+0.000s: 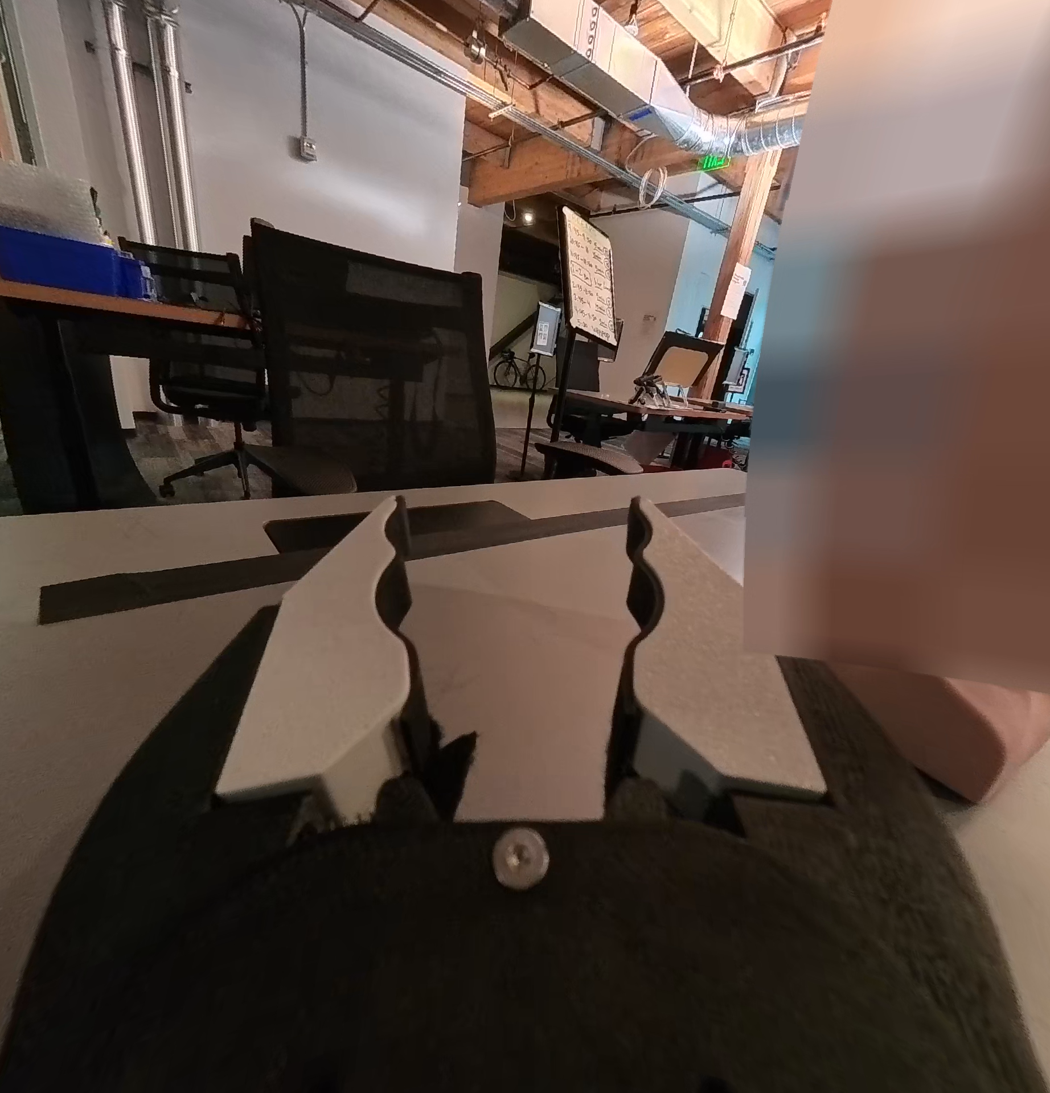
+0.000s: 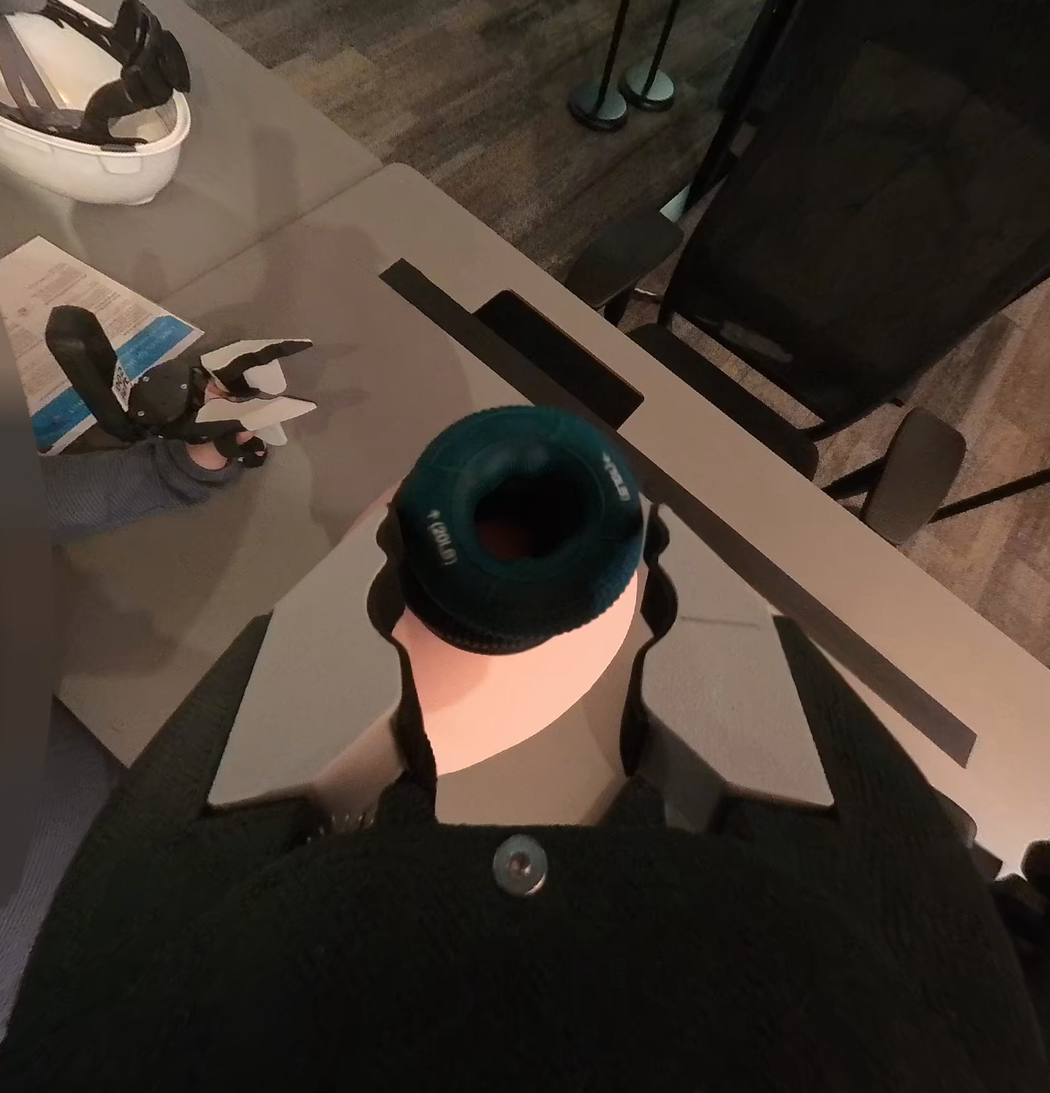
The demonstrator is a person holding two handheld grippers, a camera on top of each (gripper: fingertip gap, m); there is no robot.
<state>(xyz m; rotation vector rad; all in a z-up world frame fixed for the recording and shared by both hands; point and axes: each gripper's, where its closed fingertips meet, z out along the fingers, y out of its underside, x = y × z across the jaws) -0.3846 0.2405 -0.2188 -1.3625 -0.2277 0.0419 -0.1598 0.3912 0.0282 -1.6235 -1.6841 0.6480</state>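
Note:
My right gripper [image 2: 522, 526] points down at the grey table [image 2: 274, 591], its fingers against both sides of a dark teal rubber ring [image 2: 446, 532]. The ring sits on top of a pink round body [image 2: 511, 698], with a second dark ring [image 2: 499, 639] just under it. My left gripper [image 1: 517, 508] is open and empty, low over the table [image 1: 96, 650]. It also shows in the right wrist view [image 2: 274, 378], held by a hand in a grey-blue sleeve, left of the ring. A pink rounded edge [image 1: 954, 739] lies at its right.
Black tape strips [image 2: 747, 562] run along the table near its far edge. A white tub [image 2: 96, 159] holding black parts and a printed sheet [image 2: 96, 307] lie at the left. Black mesh office chairs [image 2: 866, 236] [image 1: 369, 366] stand beyond the table. My hands' fingertips stand some 40 cm from each other.

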